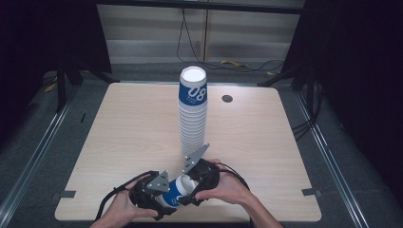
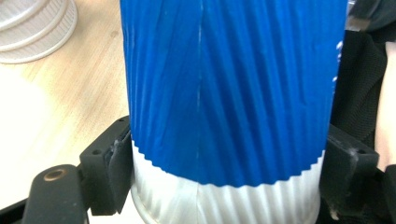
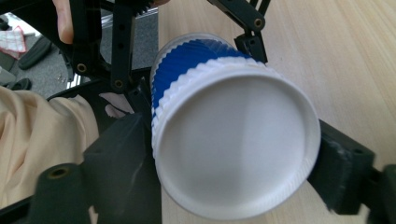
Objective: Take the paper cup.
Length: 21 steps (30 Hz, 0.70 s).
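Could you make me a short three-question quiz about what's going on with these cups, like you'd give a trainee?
1. True or false: the tall stack of cups lies on its side on the table.
2. What is the left gripper clamped on?
A. a cable
B. a blue and white cup
C. nothing
3. Which end of the cup faces the right gripper camera?

Key
1. False: it stands upright, beyond the hands.
2. B: the jaws press the cup's ribbed wall from both sides.
3. Its white closed bottom; the right gripper's jaws flank that end, though I cannot tell whether they press it yet.
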Available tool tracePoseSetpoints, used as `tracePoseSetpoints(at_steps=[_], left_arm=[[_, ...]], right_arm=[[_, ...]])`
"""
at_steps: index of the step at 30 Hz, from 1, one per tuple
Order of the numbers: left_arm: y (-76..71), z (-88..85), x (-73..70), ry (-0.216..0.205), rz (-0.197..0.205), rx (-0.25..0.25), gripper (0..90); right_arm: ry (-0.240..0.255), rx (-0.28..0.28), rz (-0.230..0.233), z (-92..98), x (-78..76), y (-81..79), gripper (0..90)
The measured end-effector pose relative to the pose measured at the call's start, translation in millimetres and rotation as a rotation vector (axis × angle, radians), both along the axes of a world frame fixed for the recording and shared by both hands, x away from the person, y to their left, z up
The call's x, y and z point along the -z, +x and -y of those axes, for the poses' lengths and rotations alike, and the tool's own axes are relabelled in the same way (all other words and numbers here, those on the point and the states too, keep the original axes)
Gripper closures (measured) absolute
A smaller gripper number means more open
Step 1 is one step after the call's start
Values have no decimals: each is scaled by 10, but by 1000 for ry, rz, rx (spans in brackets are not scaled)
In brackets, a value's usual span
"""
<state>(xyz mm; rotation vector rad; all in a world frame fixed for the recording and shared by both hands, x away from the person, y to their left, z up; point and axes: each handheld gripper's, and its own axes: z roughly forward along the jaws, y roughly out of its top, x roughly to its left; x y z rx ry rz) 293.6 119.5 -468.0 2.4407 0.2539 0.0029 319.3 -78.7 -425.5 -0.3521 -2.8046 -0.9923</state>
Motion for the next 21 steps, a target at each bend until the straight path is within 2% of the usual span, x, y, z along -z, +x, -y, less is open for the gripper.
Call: tracePoseSetpoints(at_steps=[4, 12, 17, 21], left_arm=[[-5, 9, 9, 3, 2, 13, 185], [-21, 18, 13, 10, 3, 27, 185], [-21, 18, 9, 6, 4, 30, 185], [-18, 11, 7, 6, 18, 25, 182]], right_arm=[[5, -16, -24, -51, 15, 23, 227], [-22, -39, -47, -82, 30, 40, 262], [-40, -50, -54, -78, 36, 48, 261], [-41, -53, -29, -78, 19, 36, 267]])
